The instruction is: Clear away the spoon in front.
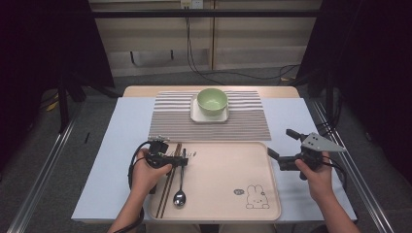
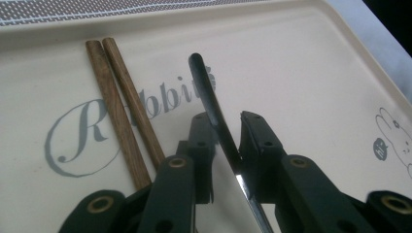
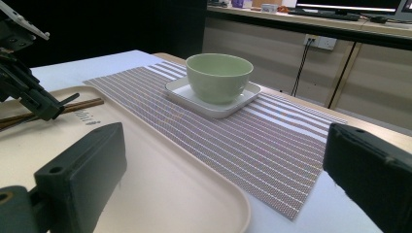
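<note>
- Left gripper (image 2: 227, 127): jaws slightly parted around the black handle of the metal spoon (image 2: 214, 104), which lies on the beige plastic tray (image 2: 291, 63) beside brown wooden chopsticks (image 2: 121, 107).
- Right gripper (image 3: 218, 165): wide open, empty.

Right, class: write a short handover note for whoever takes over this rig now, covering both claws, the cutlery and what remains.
Left claw: astride the spoon handle on the tray, with a gap at one jaw, so not clamped.
Right claw: open, empty, by the tray's right edge.
Chopsticks lie beside the spoon; the green bowl sits on its plate on the striped mat.
Done: cutlery on tray.
Left: probably grip or release the spoon; unclear which.
</note>
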Available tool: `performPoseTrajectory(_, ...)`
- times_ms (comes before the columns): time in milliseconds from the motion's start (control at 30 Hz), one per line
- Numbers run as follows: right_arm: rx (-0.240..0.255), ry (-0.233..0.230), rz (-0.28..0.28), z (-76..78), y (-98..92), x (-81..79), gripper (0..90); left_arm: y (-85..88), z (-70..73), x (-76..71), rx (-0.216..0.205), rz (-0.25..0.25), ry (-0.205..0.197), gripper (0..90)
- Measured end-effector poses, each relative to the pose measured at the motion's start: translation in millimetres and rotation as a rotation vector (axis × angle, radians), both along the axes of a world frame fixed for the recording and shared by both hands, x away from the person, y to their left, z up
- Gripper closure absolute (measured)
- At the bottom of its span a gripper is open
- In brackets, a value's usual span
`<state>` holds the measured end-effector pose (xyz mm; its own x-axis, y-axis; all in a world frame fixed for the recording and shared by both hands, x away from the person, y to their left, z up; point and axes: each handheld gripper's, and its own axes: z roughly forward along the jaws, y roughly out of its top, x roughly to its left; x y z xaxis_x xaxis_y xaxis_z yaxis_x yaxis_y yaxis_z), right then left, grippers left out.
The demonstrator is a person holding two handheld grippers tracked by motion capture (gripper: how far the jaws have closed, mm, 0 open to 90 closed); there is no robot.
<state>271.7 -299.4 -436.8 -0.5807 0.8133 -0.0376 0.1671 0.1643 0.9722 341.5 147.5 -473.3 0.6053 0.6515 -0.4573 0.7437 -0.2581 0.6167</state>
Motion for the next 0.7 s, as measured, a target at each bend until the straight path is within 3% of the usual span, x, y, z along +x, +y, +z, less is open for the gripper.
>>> performPoseTrajectory(333, 0.005, 0.001, -0.002, 0.2, 0.1, -0.1, 1.8, 0.2, -0.9, 0.3, 0.029, 0.005, 0.007, 73.1)
performPoseTrajectory(567, 0.007, 0.000, 0.005, 0.5, -0.4, -0.3, 1.8, 1.4, 3.0, 1.8, -0.003, 0.024, -0.009, 69.6)
performPoseTrajectory(700, 0.001, -0.002, 0.006, 0.1, -0.2, -0.2, 1.8, 4.2, 6.6, 4.5, -0.030, 0.043, -0.009, 63.2)
